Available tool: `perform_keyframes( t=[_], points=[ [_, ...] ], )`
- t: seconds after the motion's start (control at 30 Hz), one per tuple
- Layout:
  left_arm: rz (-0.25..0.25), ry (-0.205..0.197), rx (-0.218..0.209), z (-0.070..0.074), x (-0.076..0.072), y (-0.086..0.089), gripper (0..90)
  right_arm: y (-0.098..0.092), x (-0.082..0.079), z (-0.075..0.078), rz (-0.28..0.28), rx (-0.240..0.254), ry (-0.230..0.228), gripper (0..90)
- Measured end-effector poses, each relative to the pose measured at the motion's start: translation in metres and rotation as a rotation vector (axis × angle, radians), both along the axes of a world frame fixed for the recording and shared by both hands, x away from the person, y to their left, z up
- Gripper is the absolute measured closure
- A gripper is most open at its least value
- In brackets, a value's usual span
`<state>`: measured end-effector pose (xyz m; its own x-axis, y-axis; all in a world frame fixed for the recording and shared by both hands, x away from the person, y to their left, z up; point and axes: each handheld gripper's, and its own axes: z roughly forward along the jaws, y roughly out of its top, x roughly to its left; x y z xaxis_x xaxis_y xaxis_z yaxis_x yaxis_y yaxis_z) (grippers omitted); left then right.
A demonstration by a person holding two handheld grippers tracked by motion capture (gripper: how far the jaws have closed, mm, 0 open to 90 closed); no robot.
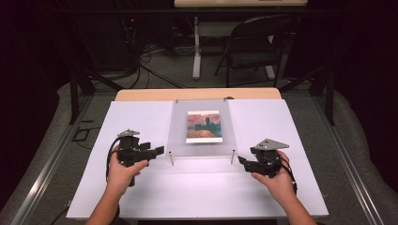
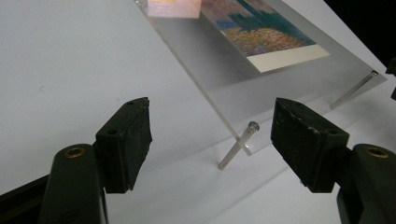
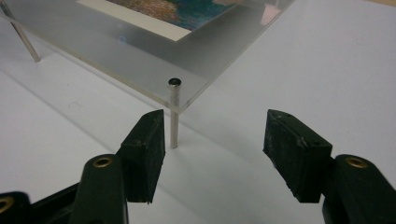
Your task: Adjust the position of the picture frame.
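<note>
Hands nearest, each with a hand-held gripper: left hand-held gripper [image 1: 157, 151] and right hand-held gripper [image 1: 241, 161], jaws wide, nothing between, just beside the front legs of the acrylic frame [image 1: 178, 133]. Farther back on the table [image 1: 281, 140], picture print [image 1: 203, 126] inside that frame.

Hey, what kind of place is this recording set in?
Probably a lab or recording studio: a white-covered table ringed by dark curtains, loose cables on the floor behind, and a folding chair beside another desk. A clear acrylic picture frame stands on the table.
</note>
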<state>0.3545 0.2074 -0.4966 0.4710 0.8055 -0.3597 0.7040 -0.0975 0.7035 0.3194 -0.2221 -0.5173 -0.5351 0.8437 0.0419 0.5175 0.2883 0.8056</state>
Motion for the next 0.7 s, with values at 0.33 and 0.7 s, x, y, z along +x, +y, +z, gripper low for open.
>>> perform_keyframes(
  t=[0.33,0.7],
  points=[
    [-0.047,-0.035,0.081,0.012,0.017,-0.019,32.7,0.003,0.014,0.008,0.011,-0.039,-0.023,36.9],
    [-0.043,-0.049,0.070,0.020,0.045,-0.034,35.7,0.002,0.047,0.018,0.011,-0.033,0.035,36.4]
  ],
)
